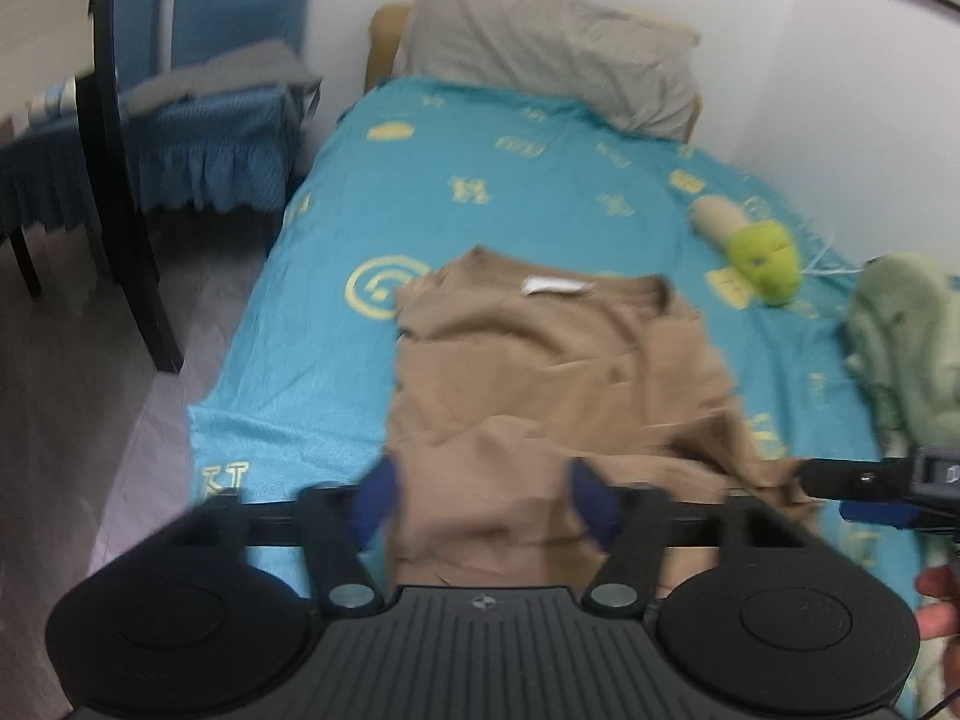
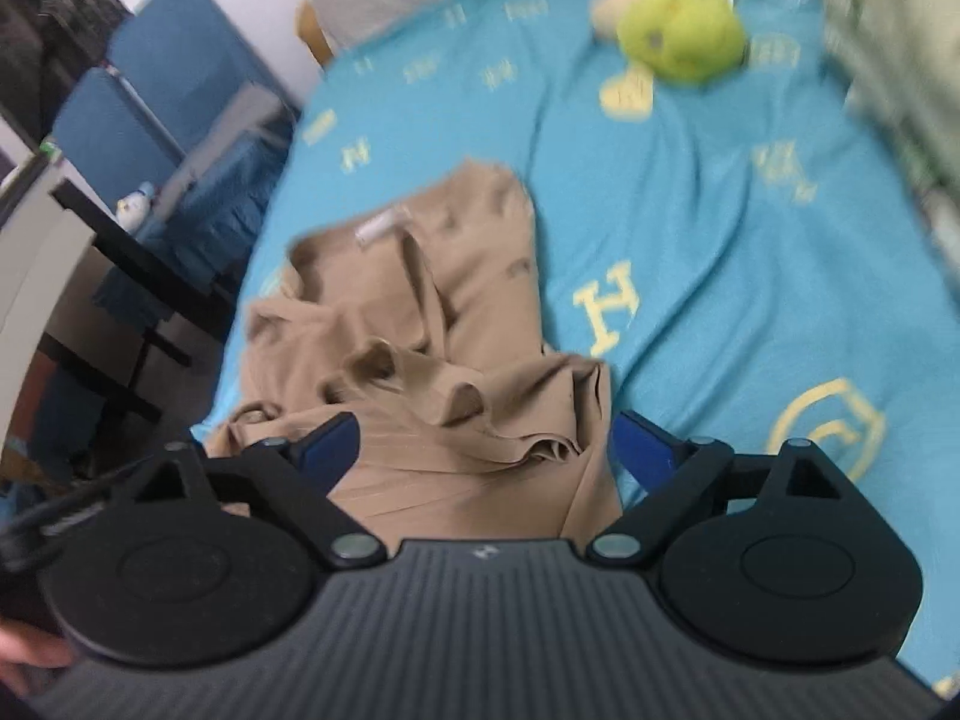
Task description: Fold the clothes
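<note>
A tan garment [image 1: 552, 384] lies rumpled on the turquoise bedsheet [image 1: 516, 180], its white neck label [image 1: 555, 287] at the far end. My left gripper [image 1: 483, 498] is open, its blue-padded fingers [image 1: 375, 495] spread over the garment's near hem. In the right wrist view the same garment [image 2: 432, 324] lies bunched in folds. My right gripper [image 2: 483, 450] is open, its fingers [image 2: 327, 447] spread on either side of the garment's near edge. The right gripper also shows at the right edge of the left wrist view [image 1: 882, 489].
A grey pillow [image 1: 552, 54] lies at the head of the bed. A green plush toy [image 1: 756, 246] and a pale green garment [image 1: 912, 342] lie on the right. A blue-covered chair [image 1: 198, 96] and a dark table leg [image 1: 129, 192] stand left of the bed.
</note>
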### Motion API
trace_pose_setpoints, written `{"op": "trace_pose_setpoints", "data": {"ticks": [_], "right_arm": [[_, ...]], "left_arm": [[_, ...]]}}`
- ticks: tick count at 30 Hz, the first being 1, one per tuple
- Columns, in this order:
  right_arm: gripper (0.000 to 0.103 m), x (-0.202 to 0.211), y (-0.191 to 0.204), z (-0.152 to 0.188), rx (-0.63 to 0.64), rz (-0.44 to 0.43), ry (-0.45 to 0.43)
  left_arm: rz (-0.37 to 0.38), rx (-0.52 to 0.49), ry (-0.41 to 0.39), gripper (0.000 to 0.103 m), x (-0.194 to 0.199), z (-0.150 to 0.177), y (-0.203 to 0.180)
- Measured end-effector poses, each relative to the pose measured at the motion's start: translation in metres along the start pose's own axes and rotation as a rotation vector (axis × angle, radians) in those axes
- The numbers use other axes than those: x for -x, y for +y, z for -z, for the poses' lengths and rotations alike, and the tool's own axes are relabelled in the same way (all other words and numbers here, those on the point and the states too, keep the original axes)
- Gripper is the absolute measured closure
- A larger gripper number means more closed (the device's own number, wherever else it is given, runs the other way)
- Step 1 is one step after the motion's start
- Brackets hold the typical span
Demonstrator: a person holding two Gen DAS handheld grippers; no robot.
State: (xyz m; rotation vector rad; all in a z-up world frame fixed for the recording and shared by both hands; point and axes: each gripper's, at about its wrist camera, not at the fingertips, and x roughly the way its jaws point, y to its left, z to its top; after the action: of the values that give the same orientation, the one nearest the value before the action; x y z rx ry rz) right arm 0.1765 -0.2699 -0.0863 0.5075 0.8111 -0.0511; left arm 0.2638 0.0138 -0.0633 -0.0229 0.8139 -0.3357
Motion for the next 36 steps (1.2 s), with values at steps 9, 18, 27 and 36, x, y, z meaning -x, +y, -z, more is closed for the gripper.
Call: {"op": "trace_pose_setpoints", "data": {"ticks": [9, 18, 27, 36], "right_arm": [[0.01, 0.099, 0.034, 0.049, 0.221, -0.012, -0.187], [0.01, 0.157, 0.043, 0.097, 0.28, -0.025, -0.294], [0.01, 0.158, 0.045, 0.108, 0.283, 0.029, -0.333], [0.01, 0.14, 0.017, 0.1, 0.112, 0.099, -0.232]], "left_arm": [[0.021, -0.088, -0.149, 0.0, 0.12, 0.036, -0.054], [0.022, -0.094, -0.26, 0.0, 0.176, 0.09, -0.068], [0.035, 0.009, -0.235, 0.0, 0.161, 0.119, -0.048], [0.148, 0.369, 0.077, 0.001, 0.101, 0.141, 0.001]]}}
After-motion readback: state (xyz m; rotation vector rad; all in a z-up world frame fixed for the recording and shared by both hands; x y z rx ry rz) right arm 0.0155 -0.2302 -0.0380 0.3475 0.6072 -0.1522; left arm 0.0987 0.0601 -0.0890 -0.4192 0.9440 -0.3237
